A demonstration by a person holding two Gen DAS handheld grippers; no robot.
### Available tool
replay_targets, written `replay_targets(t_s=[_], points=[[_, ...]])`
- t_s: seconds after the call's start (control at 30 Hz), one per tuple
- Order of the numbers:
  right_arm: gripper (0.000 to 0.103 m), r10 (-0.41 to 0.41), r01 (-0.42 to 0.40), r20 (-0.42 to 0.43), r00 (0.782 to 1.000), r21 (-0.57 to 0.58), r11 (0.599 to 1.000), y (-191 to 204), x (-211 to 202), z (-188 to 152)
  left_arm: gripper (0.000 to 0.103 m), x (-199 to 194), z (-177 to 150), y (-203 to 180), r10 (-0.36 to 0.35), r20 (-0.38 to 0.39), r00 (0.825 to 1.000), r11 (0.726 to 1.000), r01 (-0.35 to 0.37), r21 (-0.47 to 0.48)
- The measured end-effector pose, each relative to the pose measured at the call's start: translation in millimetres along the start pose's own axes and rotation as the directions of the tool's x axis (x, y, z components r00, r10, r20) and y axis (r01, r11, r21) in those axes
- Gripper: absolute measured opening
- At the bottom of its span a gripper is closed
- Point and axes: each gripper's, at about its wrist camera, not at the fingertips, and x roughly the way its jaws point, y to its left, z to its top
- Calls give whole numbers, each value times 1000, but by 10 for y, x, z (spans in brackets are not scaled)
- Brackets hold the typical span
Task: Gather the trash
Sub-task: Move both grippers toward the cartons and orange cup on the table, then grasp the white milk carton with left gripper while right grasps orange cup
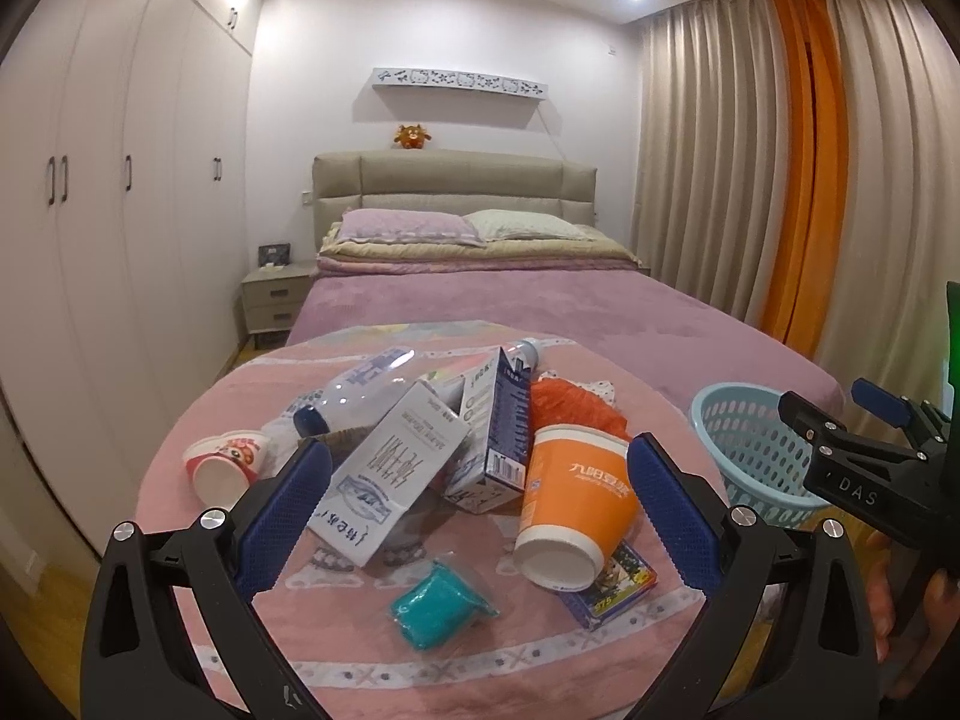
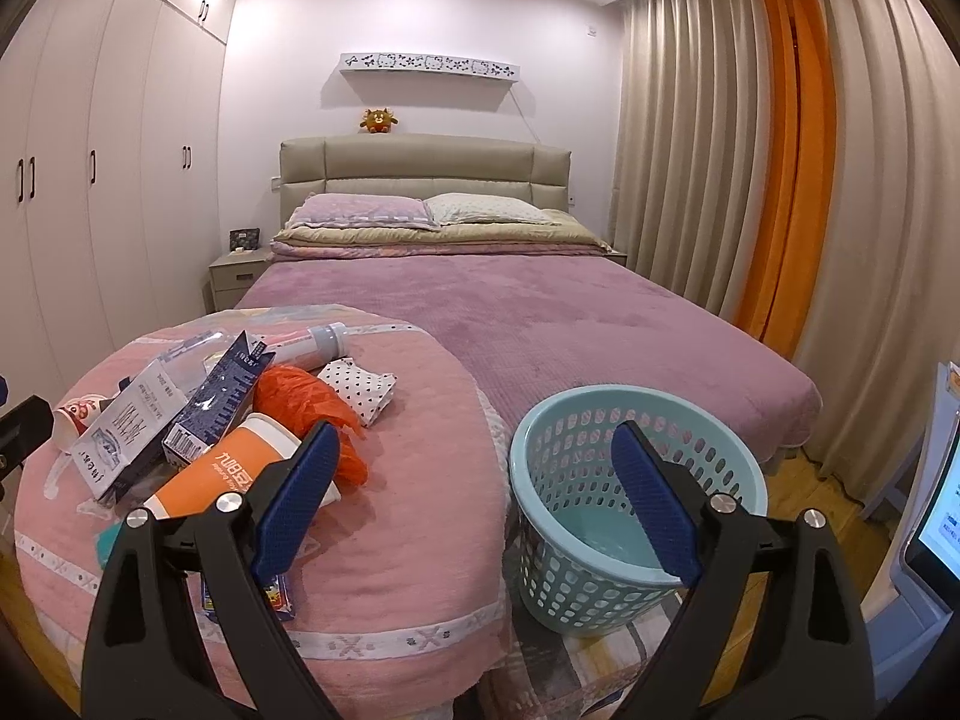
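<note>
Left wrist: right gripper reads "DAS"; cup lettering unclear.

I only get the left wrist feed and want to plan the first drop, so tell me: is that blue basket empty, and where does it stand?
Observer: In the right wrist view the blue basket looks empty; its bare bottom shows, nothing inside. It stands low beside the pink-covered surface, to its right.
Operator: Is the right gripper holding anything?
Observer: No. The right gripper is open and empty, with one finger over the basket.
Operator: What lies behind the orange bag?
Observer: A folded white polka-dot cloth lies just right of the orange bag, near a grey-capped bottle.
</note>
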Motion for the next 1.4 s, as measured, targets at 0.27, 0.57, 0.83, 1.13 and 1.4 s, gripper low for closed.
replay_targets(t_s=[0.27,0.57,0.83,1.13,1.4], points=[[66,26,-26,-8,1000,-3,1000,102,12,7,94,47,-26,205,-23,-23,999,999,22,-35],[50,151,-152,-64,986,-6,988,364,81,-34,89,302,-79,674,-37,-118,992,997,29,-70],[75,247,-244,-198,948,43,969,772,367,-149,89,844,-126,659,14,-249,969,994,12,105],[77,359,-303,-359,862,203,931,948,774,-191,77,1236,-225,631,66,-330,942,983,-5,181],[79,396,-310,-396,828,266,913,1039,953,-202,70,1377,-279,515,125,-344,931,968,-38,248]])
